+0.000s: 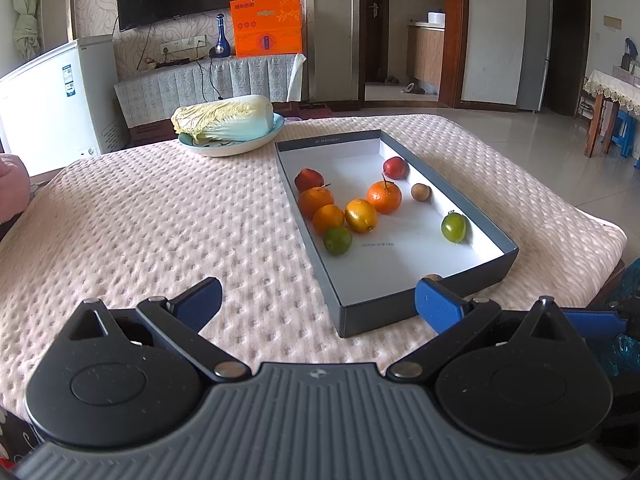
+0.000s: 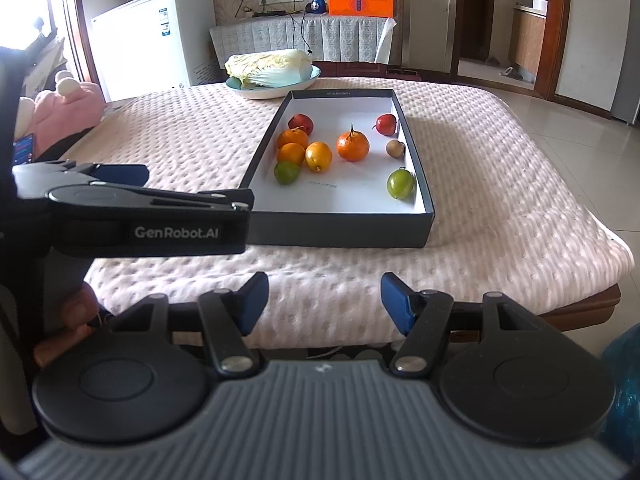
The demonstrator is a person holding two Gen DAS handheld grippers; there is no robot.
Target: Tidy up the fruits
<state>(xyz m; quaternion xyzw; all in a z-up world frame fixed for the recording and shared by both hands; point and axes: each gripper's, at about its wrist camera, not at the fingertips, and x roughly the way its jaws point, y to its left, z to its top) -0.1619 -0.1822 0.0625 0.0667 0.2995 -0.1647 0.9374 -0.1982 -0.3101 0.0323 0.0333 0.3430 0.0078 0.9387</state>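
My left tongs [image 1: 316, 300] hang spread over the bed [image 1: 140, 208] near the box's [image 1: 408, 304] near-left corner; right tongs [image 2: 324, 300] spread too, holding nothing. All fruits [image 2: 318, 155] lie in the box: sorted or yet unsorted, I cannot tell.

Hovering low with the left gripper [image 1: 318, 300], blue fingers [image 1: 200, 298] spread wide and holding nothing. Showing again in the right wrist view as the left gripper [image 2: 132, 196] seen side-on, lying level and pointing rightward. Hanging just behind and to its right with the right gripper [image 2: 324, 300], fingers [image 2: 394, 302] parted, nothing between them. Gripping a handle low at the left edge with a hand [image 2: 76, 320], only partly visible.
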